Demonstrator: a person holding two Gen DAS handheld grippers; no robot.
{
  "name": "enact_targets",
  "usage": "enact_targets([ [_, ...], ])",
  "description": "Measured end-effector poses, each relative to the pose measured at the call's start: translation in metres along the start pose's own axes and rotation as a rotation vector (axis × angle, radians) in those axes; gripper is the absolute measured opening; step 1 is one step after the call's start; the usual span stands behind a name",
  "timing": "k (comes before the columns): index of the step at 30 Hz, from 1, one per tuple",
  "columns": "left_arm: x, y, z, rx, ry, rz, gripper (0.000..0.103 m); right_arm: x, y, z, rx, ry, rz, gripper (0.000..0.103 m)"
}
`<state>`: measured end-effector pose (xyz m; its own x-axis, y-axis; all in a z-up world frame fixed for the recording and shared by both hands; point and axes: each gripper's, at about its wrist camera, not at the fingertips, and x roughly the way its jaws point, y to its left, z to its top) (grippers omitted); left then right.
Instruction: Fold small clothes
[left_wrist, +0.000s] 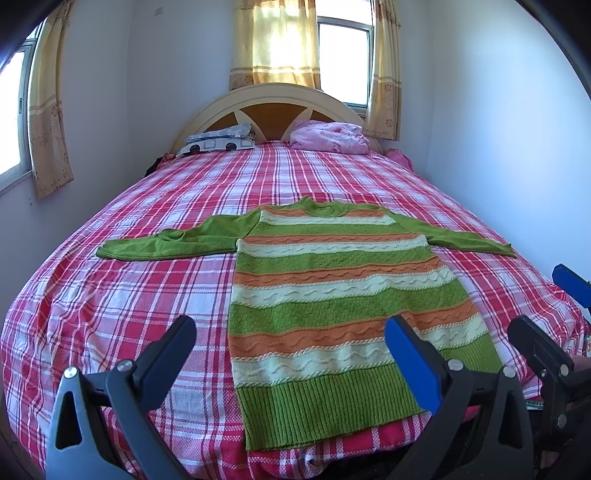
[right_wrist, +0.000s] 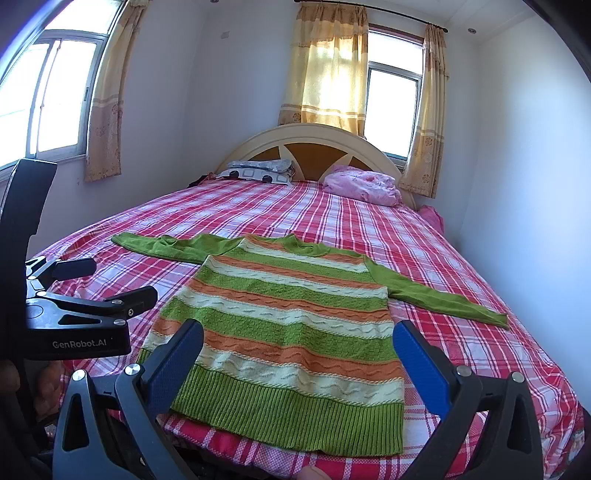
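A small knitted sweater (left_wrist: 332, 295) with green, orange and cream stripes lies flat on the bed, hem toward me, both green sleeves spread out sideways. In the left wrist view my left gripper (left_wrist: 290, 332) is open, held above the hem at the sweater's left half. In the right wrist view the same sweater (right_wrist: 295, 325) lies under my right gripper (right_wrist: 299, 339), which is open over the hem with nothing between its fingers. The left gripper (right_wrist: 107, 280) shows at the left edge of that view, open. The right gripper (left_wrist: 543, 299) appears at the right of the left wrist view.
The bed has a red, pink and white plaid sheet (left_wrist: 147, 302). A patterned pillow (left_wrist: 218, 142) and a pink bundle (left_wrist: 330, 138) lie by the curved headboard (left_wrist: 273, 99). Walls stand close on both sides, with curtained windows (right_wrist: 332, 74) behind.
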<state>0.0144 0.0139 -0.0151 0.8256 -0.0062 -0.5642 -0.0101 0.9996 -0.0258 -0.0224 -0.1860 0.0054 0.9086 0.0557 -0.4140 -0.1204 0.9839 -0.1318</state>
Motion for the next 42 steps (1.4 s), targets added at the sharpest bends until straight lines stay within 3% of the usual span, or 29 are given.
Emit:
enact_targets([
  [12,0.024,0.005,0.009,0.027,0.002,0.024,0.103,0.028,-0.016,-0.002,0.039,0.029,0.026,0.102],
  [19,0.061,0.011,0.034,0.050,-0.042,0.065,0.103,0.073,-0.061,-0.003,0.120,0.066,0.049,0.102],
  [26,0.119,0.021,0.046,-0.012,0.018,0.047,0.103,0.130,-0.141,-0.014,0.258,0.178,-0.019,0.102],
  [32,0.163,0.029,0.056,-0.038,0.035,0.102,0.103,0.161,-0.249,-0.029,0.465,0.235,-0.128,0.096],
  [36,0.191,0.036,0.064,-0.077,0.042,0.132,0.103,0.185,-0.332,-0.050,0.665,0.290,-0.198,0.079],
  [39,0.207,0.037,0.063,-0.101,0.067,0.117,0.103,0.203,-0.382,-0.067,0.802,0.327,-0.253,0.060],
  [42,0.220,0.032,0.057,-0.090,0.097,0.122,0.103,0.224,-0.426,-0.080,0.909,0.347,-0.287,0.055],
])
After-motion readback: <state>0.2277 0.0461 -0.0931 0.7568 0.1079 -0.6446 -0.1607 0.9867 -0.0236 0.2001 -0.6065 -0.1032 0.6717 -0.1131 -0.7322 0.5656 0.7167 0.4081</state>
